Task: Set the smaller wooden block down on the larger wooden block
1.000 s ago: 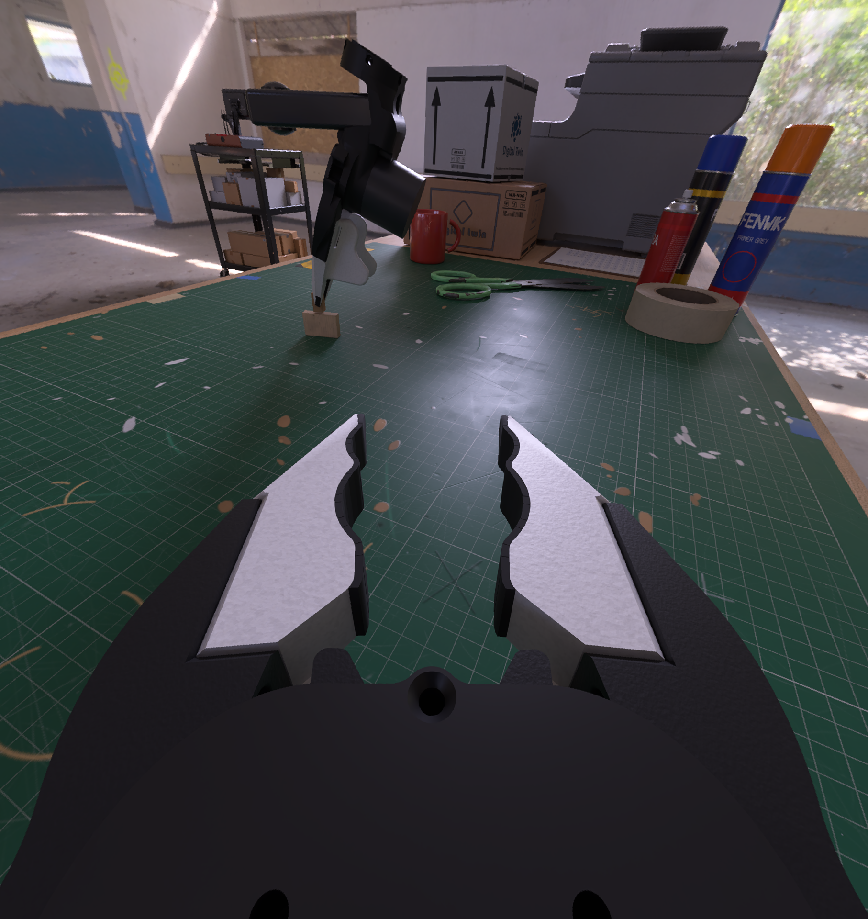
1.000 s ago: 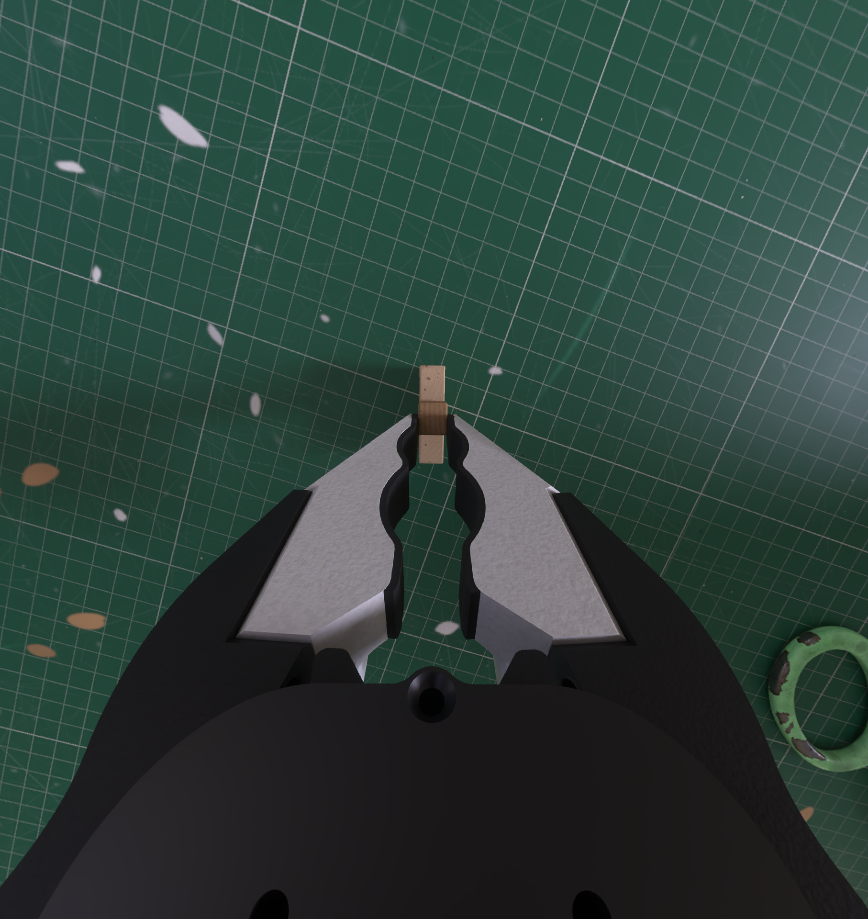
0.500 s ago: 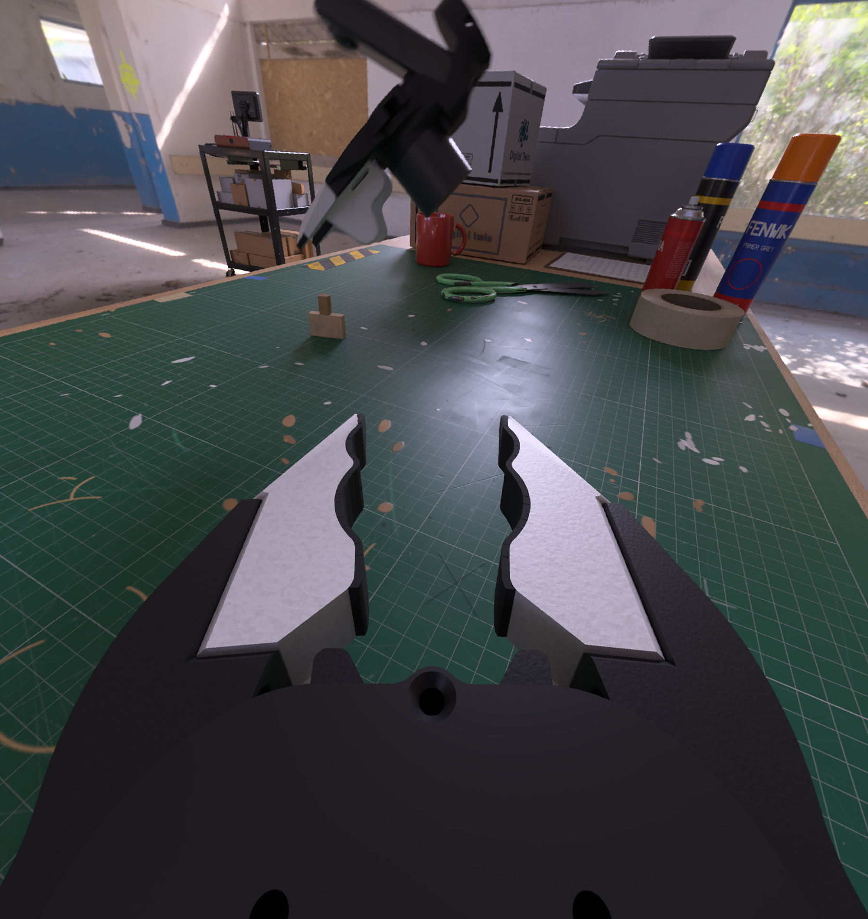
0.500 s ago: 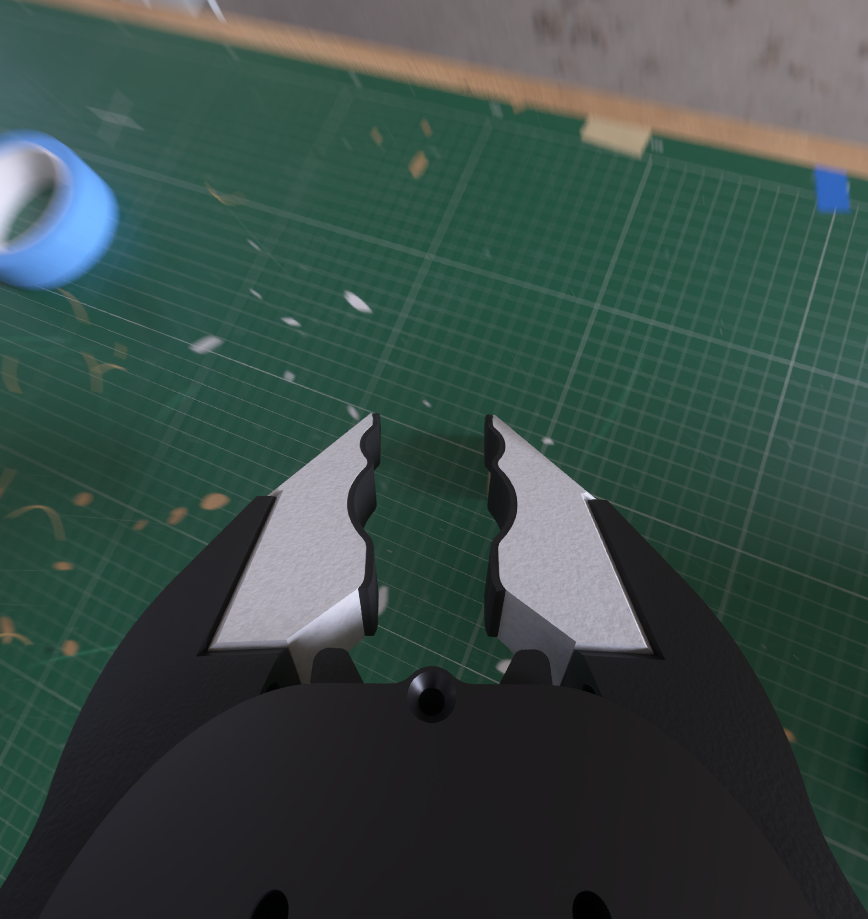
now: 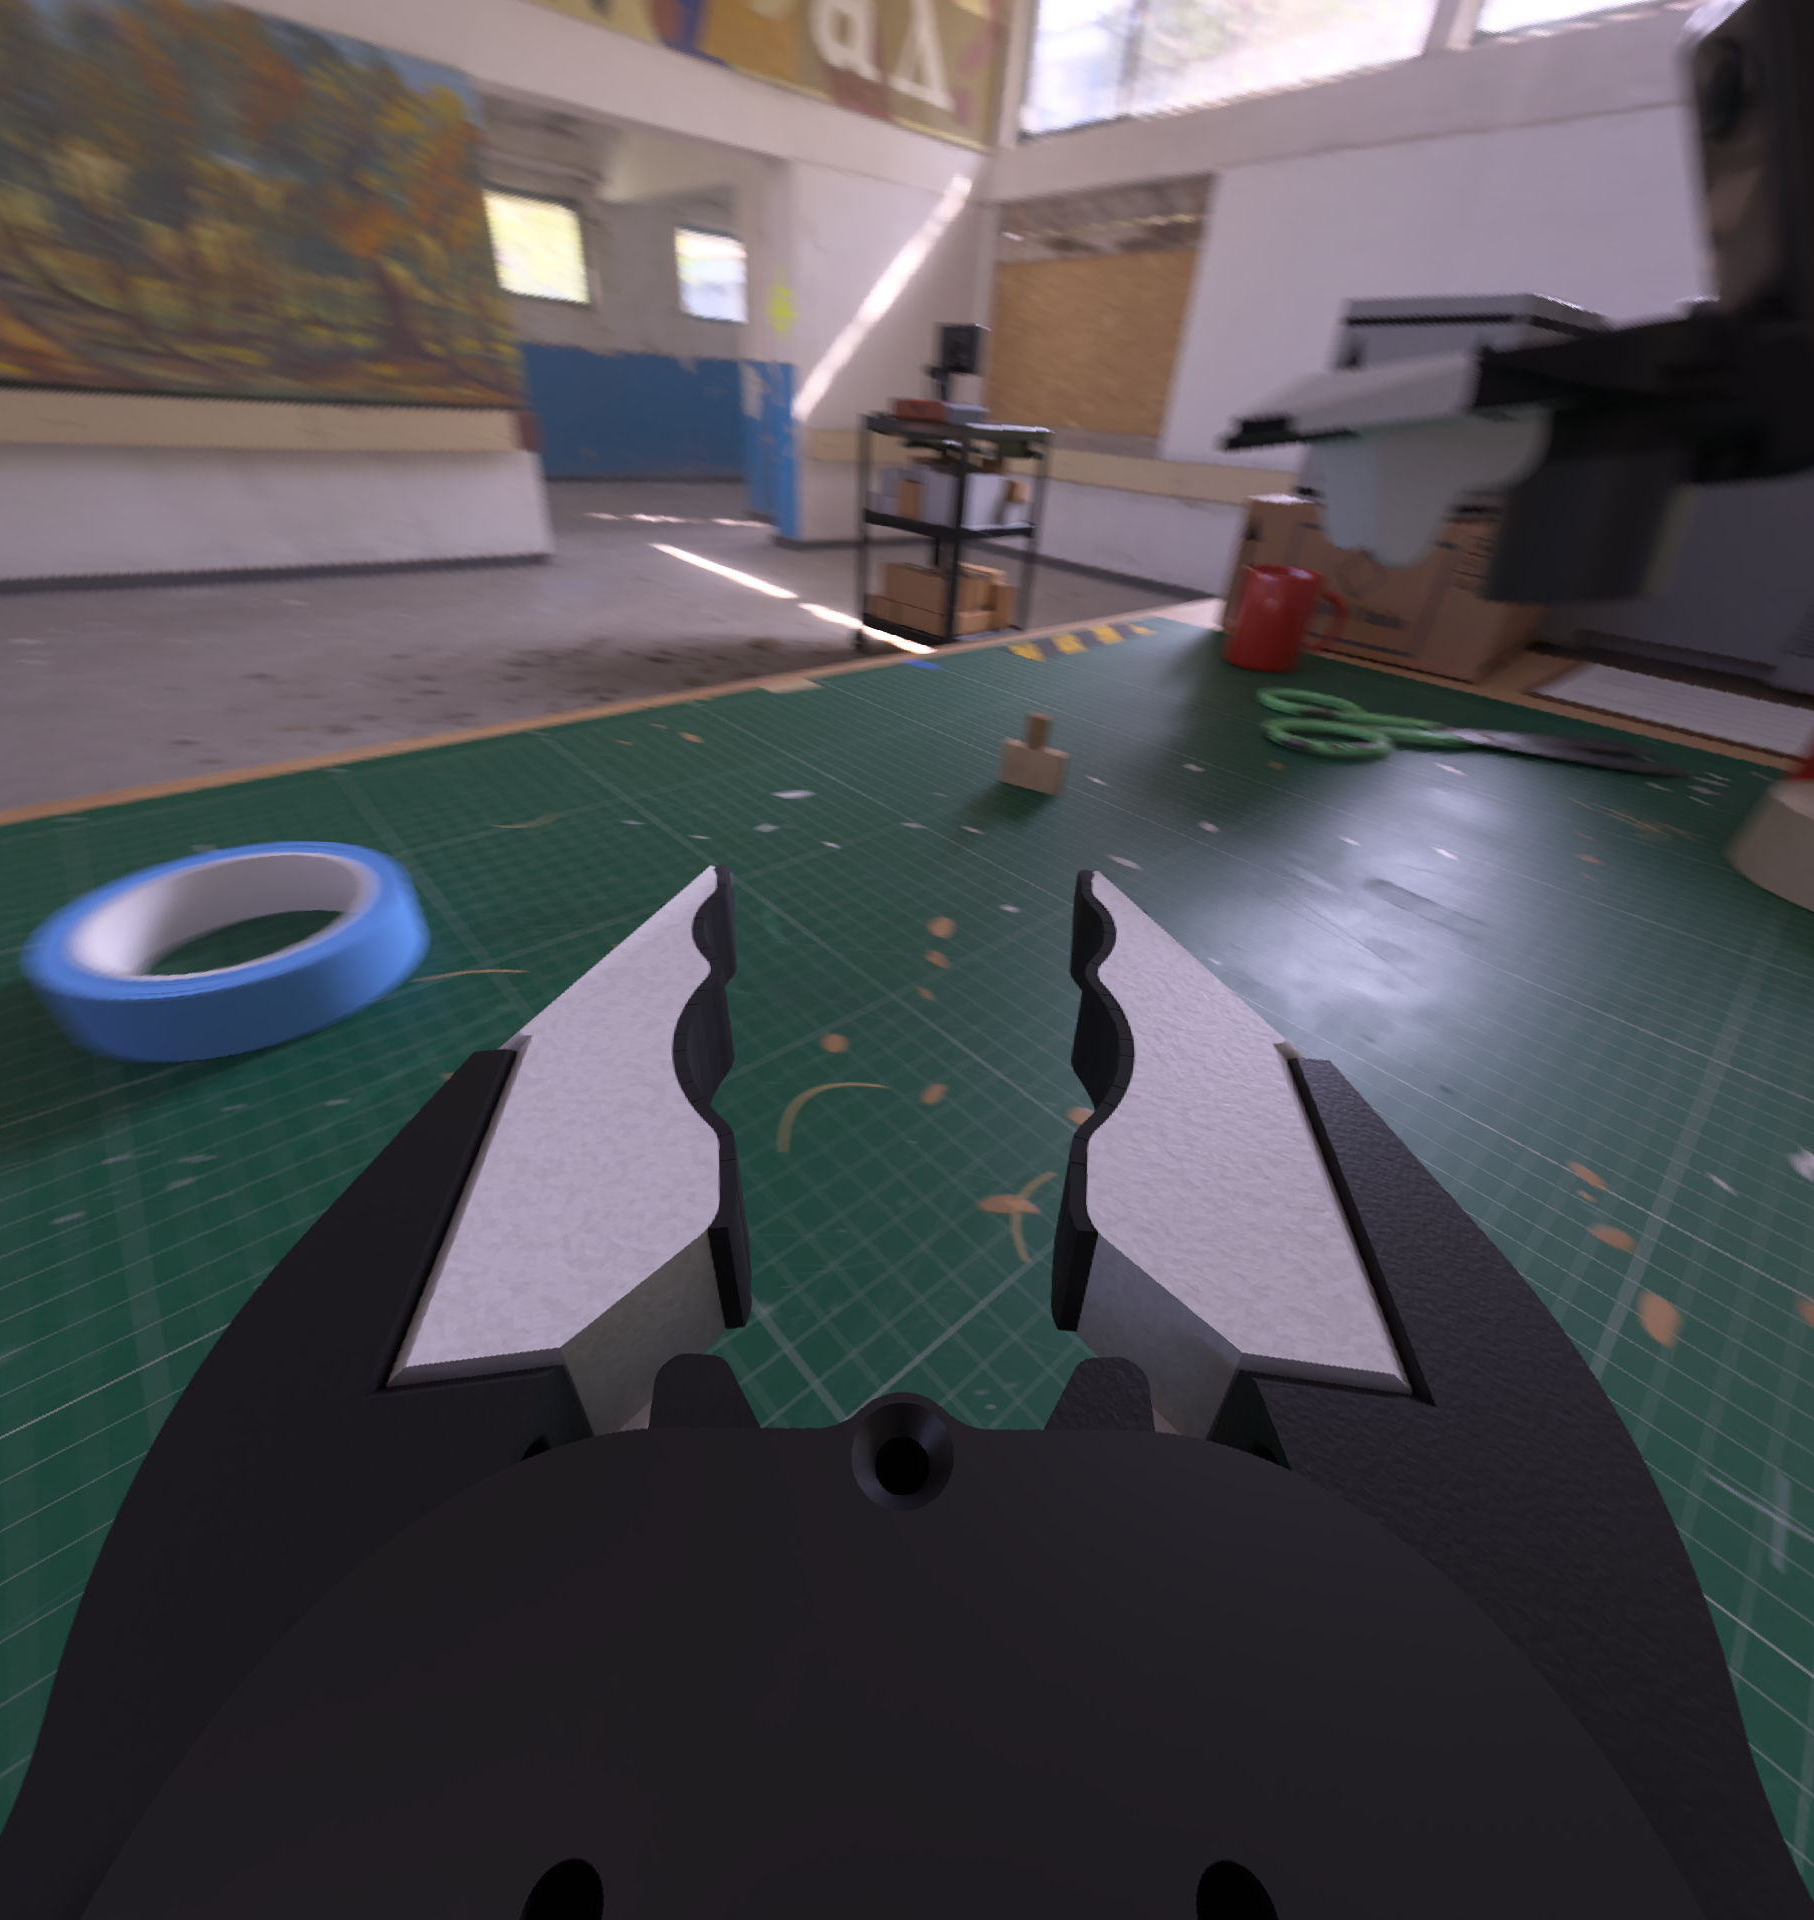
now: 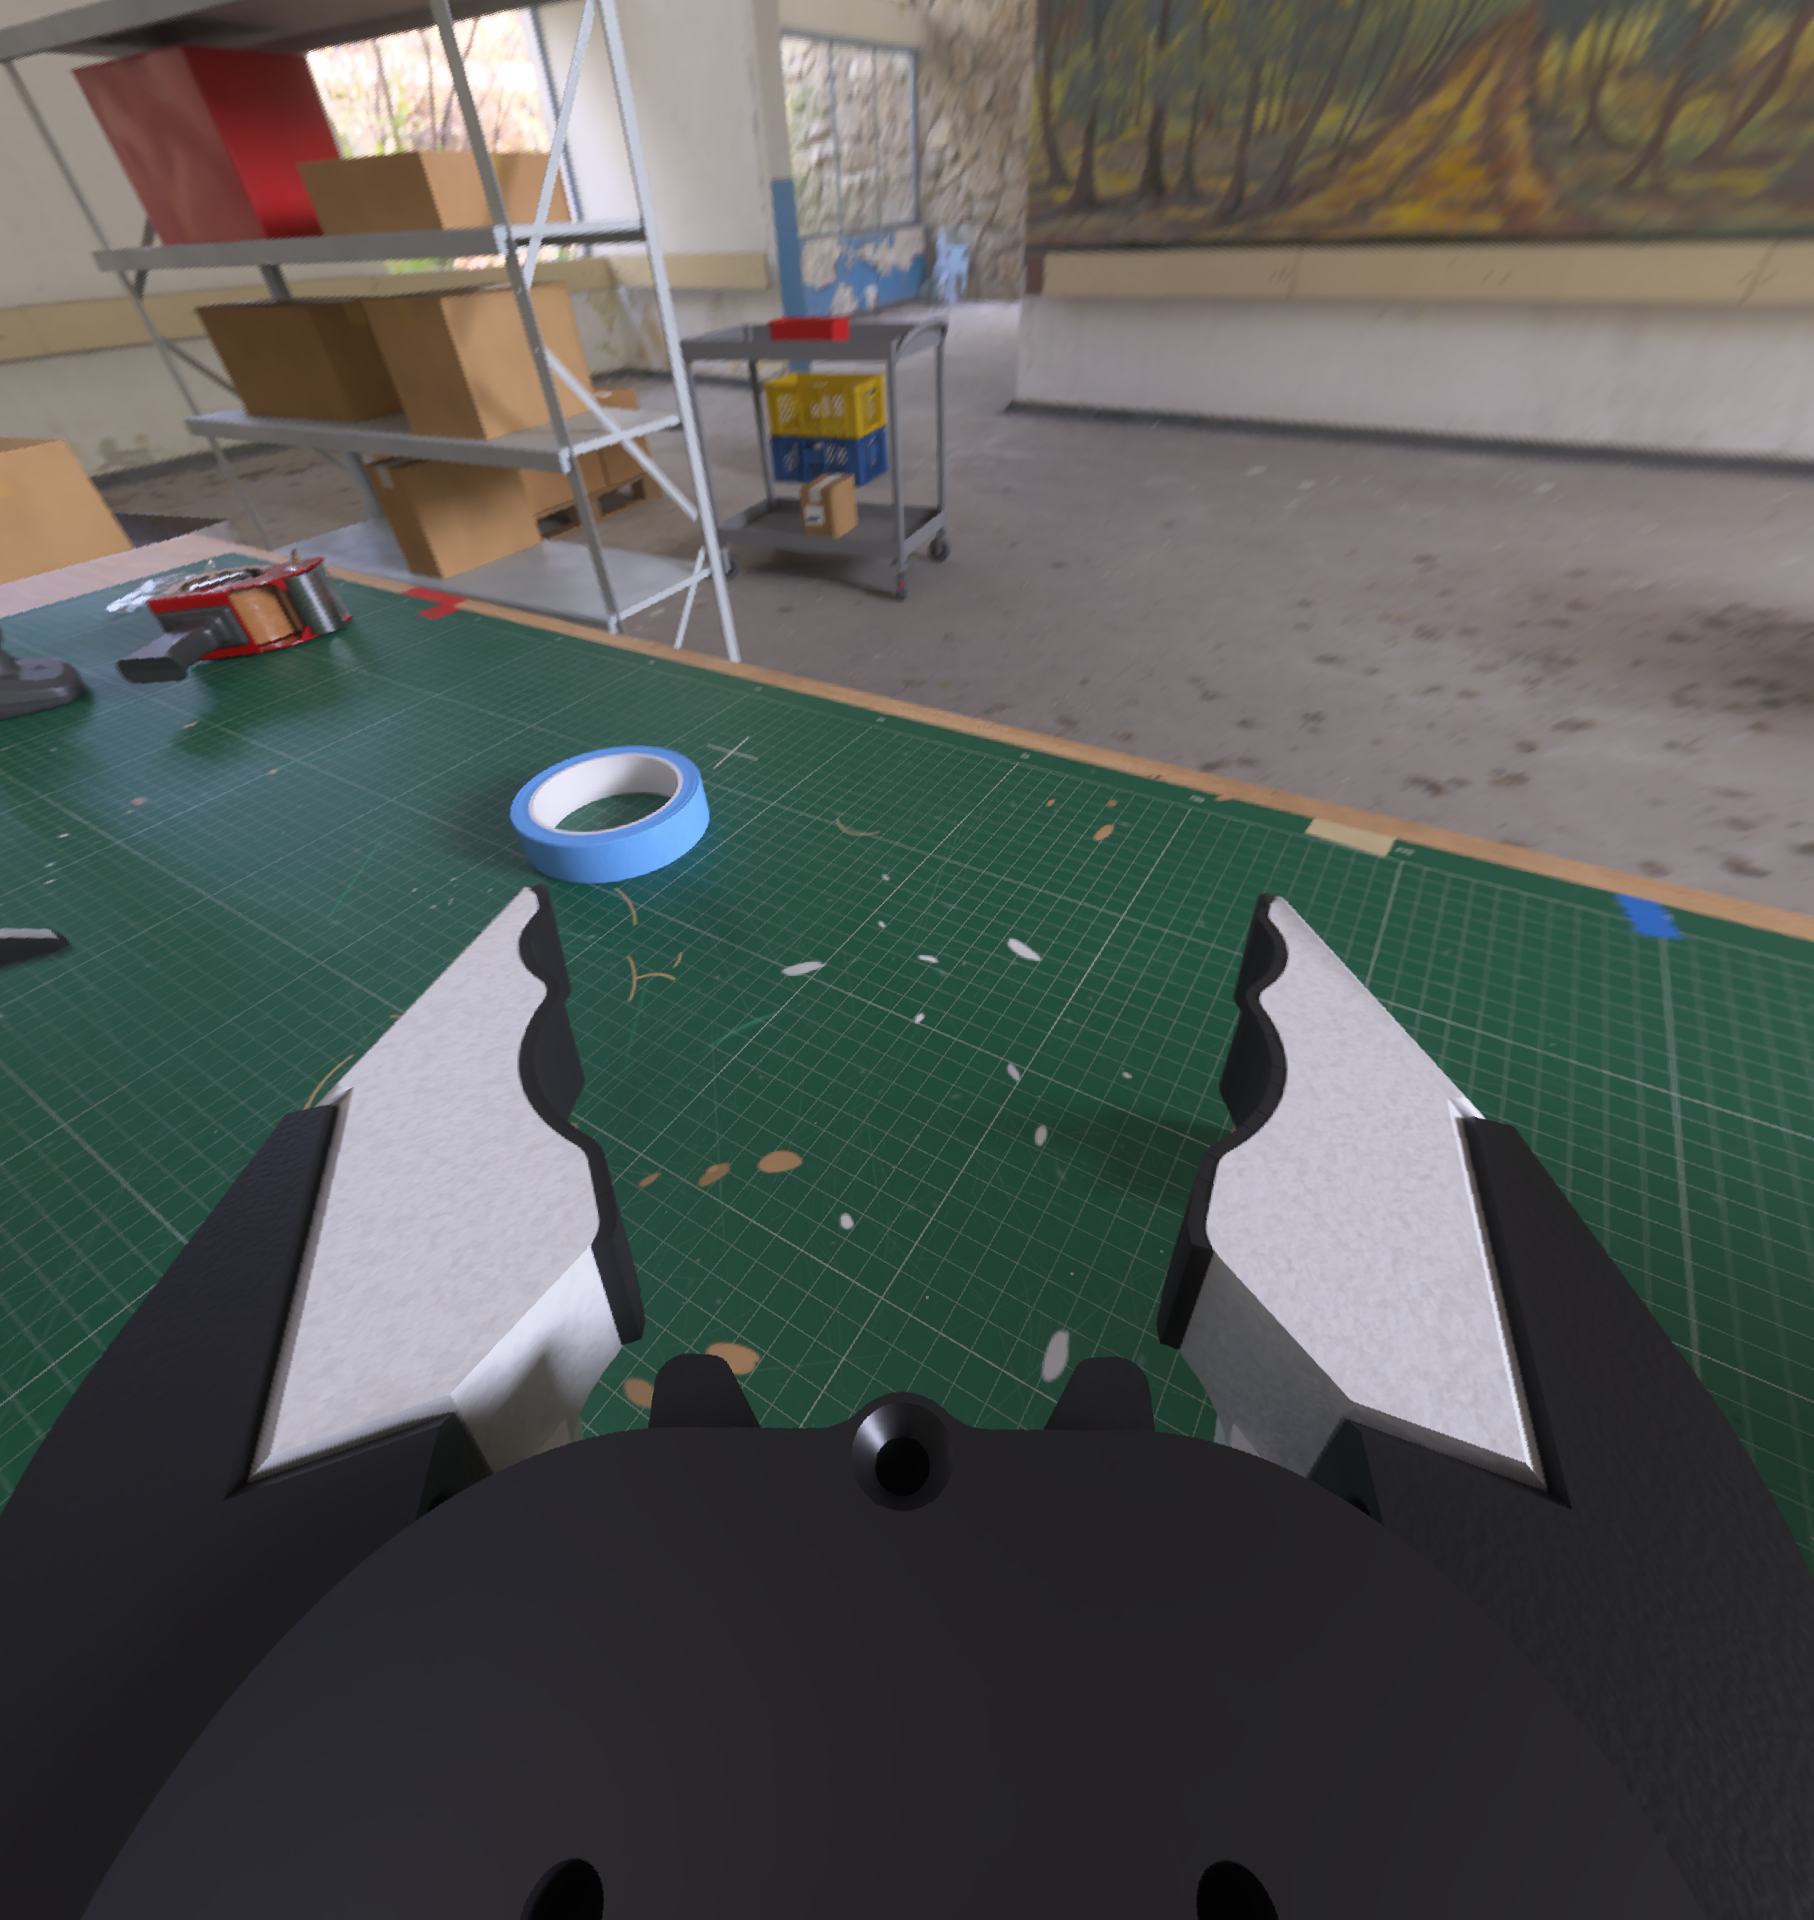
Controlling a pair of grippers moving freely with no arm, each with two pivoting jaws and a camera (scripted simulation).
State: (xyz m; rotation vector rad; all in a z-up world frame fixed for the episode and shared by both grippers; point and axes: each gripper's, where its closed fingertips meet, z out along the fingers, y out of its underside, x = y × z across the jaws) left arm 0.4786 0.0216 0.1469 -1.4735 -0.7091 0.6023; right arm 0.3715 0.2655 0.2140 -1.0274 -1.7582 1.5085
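Both sets of fingers are gaping, holding nothing: left gripper (image 5: 903,914) moderately, right gripper (image 6: 901,920) wider; the smaller wooden block (image 5: 1036,731) is sitting atop the larger wooden block (image 5: 1033,770), toward the desk's (image 5: 1298,1039) far edge

Cutting mat (image 5: 1298,1039): dark green, pale grid lines, white and tan flecks.
Tape roll (image 6: 610,814): bright blue, white inside.
Wooden blocks (image 5: 1033,767): pale tan.
Mug (image 5: 1267,617): red.
Scissors (image 5: 1329,727): green handles.
Gripper fingers (image 6: 446,1174): white faces, black edges.
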